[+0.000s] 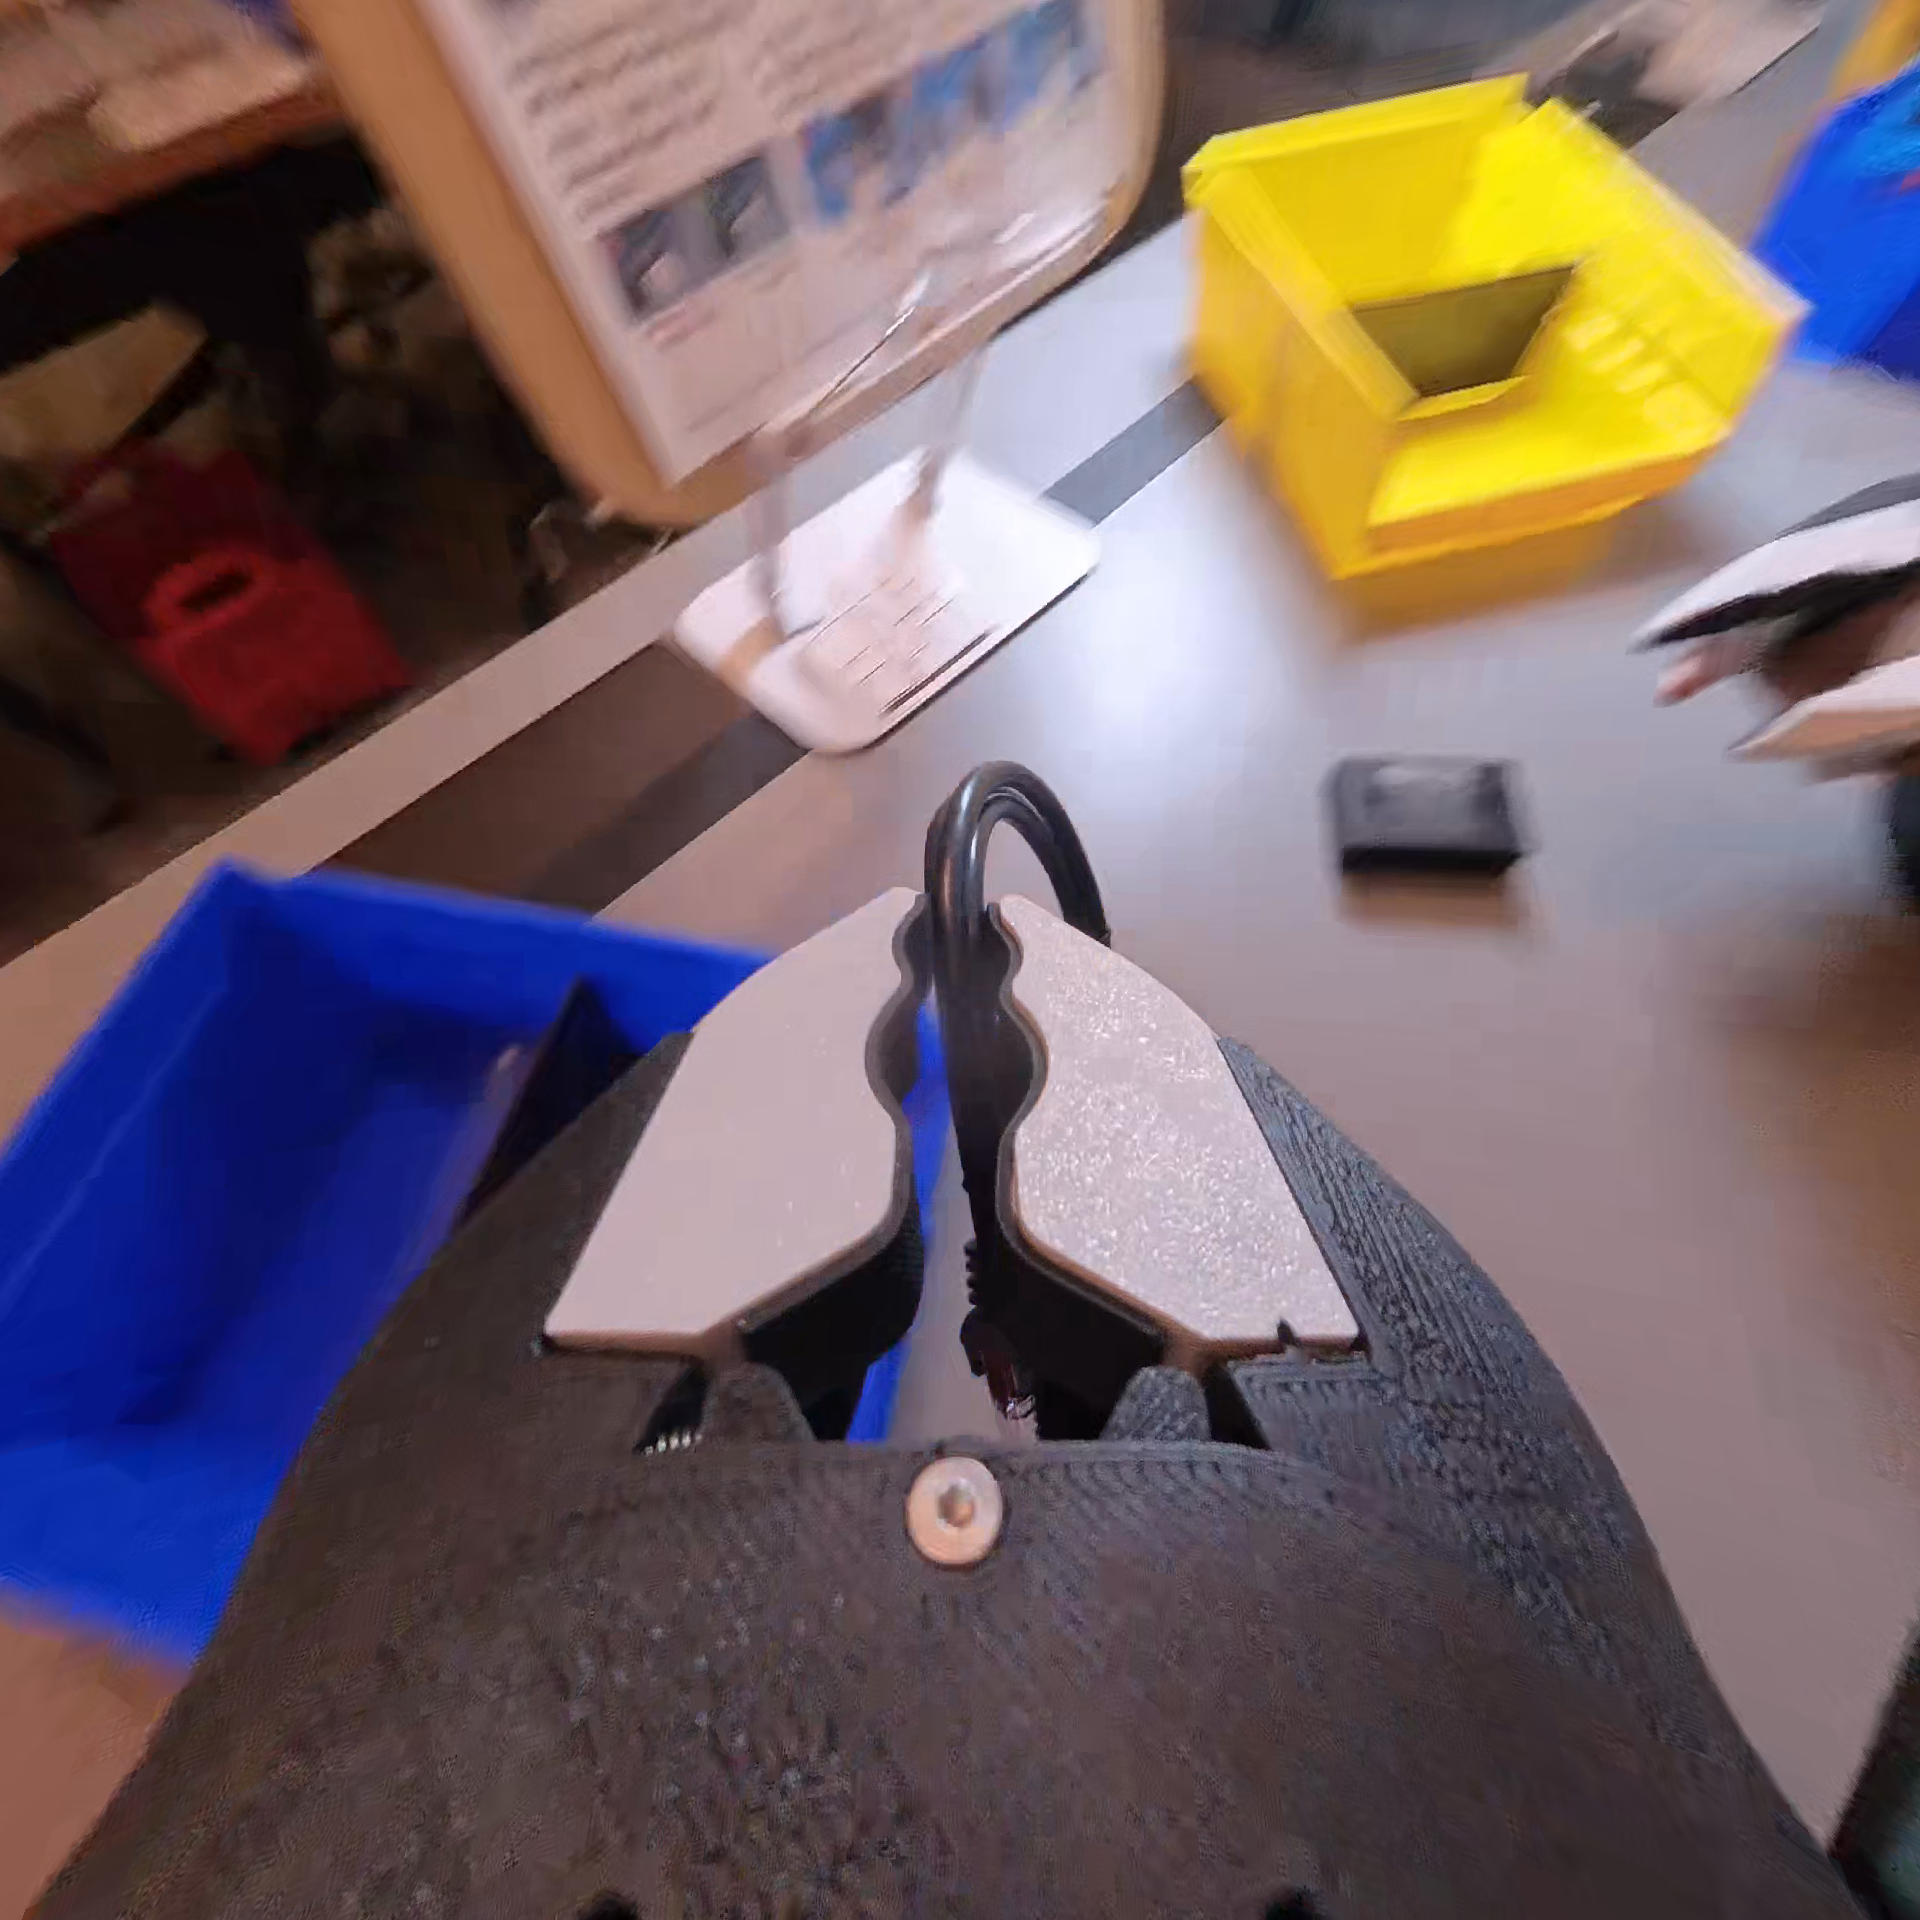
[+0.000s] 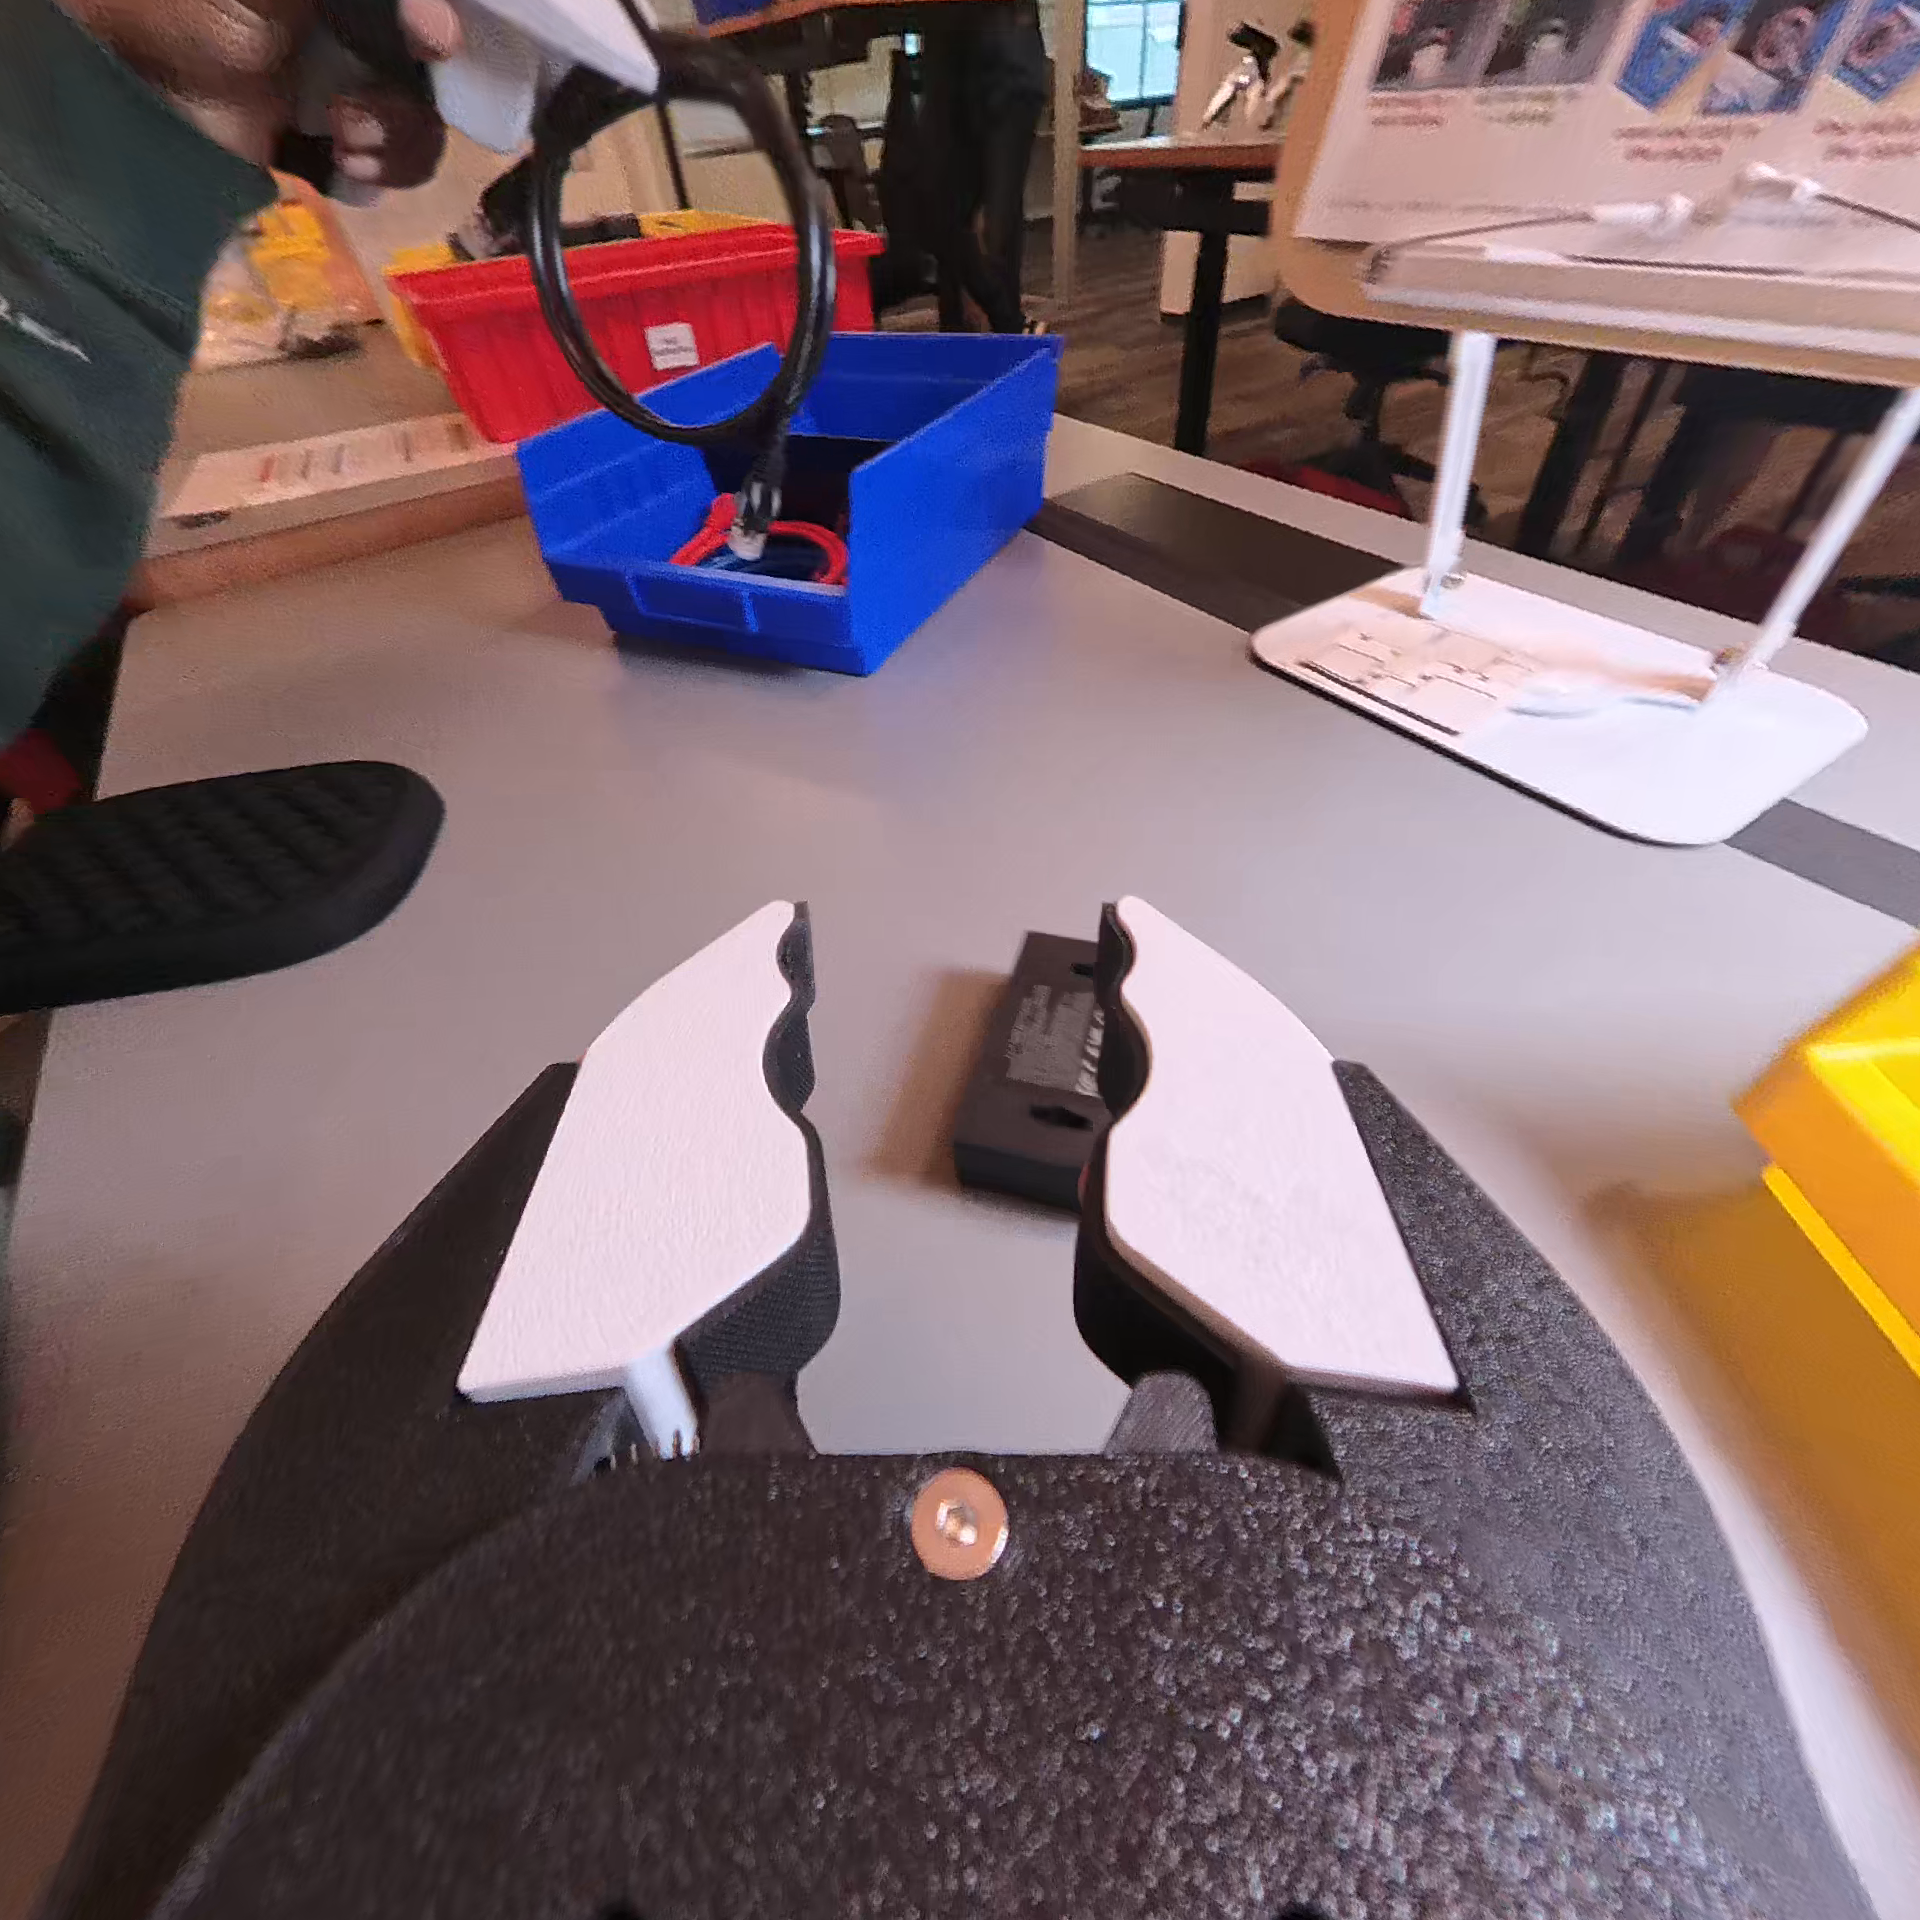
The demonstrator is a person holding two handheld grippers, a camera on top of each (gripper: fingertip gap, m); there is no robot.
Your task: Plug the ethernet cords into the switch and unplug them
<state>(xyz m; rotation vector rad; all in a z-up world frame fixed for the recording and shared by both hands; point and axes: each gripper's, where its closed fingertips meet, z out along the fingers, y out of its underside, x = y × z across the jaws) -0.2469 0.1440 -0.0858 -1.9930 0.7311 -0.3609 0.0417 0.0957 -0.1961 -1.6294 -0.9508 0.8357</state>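
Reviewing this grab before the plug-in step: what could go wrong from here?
1. The left hand-held gripper pinches the black ethernet cord mid-loop, with the plug dangling free, so aiming it at a port looks hard without a regrasp.
2. The switch lies loose on the grey table, with the open right hand-held gripper not holding it; insertion force may slide it.
3. The hanging loop could snag the blue bin.

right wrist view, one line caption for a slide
Open right gripper hovers over the black switch while the left gripper lifts a black cord above the blue bin.
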